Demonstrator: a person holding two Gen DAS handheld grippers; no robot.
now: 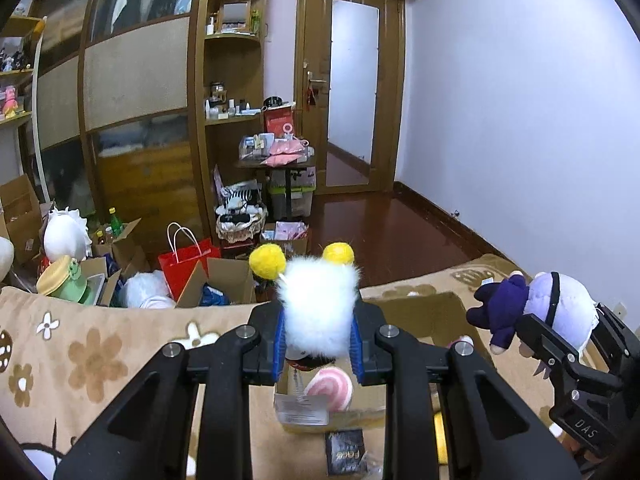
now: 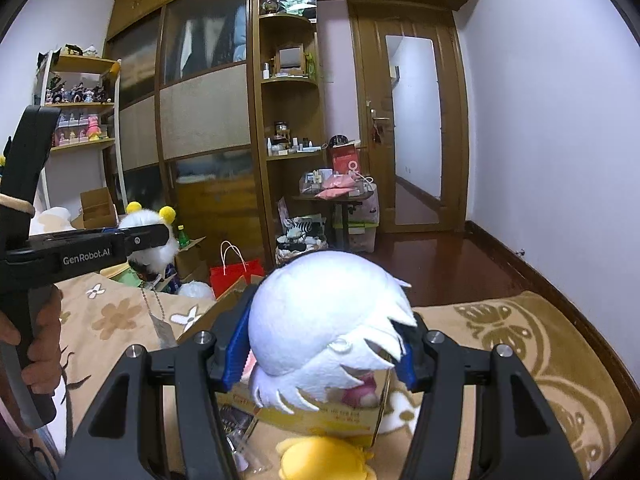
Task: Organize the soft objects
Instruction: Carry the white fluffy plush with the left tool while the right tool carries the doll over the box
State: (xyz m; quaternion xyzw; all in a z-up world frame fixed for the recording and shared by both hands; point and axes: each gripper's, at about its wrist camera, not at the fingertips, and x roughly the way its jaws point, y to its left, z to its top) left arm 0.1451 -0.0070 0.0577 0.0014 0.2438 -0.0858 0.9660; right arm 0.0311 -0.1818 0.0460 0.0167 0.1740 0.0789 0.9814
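Note:
My left gripper point(image 1: 319, 340) is shut on a white fluffy toy point(image 1: 318, 304) with two yellow pom-poms, squeezed between the blue pads and lifted over an open cardboard box point(image 1: 420, 312). A pink swirl plush point(image 1: 330, 390) lies in that box. My right gripper point(image 2: 322, 354) is shut on the head of a white-haired doll point(image 2: 320, 312), held above the same box point(image 2: 332, 416). From the left wrist view the right gripper point(image 1: 576, 332) shows at the right with the doll point(image 1: 560, 300), whose purple body hangs out sideways. A hand point(image 2: 40, 332) grips the left tool's handle.
The box rests on a bed with a beige flowered blanket point(image 1: 92, 356). A yellow plush point(image 2: 320, 460) lies in front of the box. Beyond the bed are a red paper bag point(image 1: 188, 260), cardboard boxes, a wardrobe, shelves and a cluttered small table point(image 1: 280, 156).

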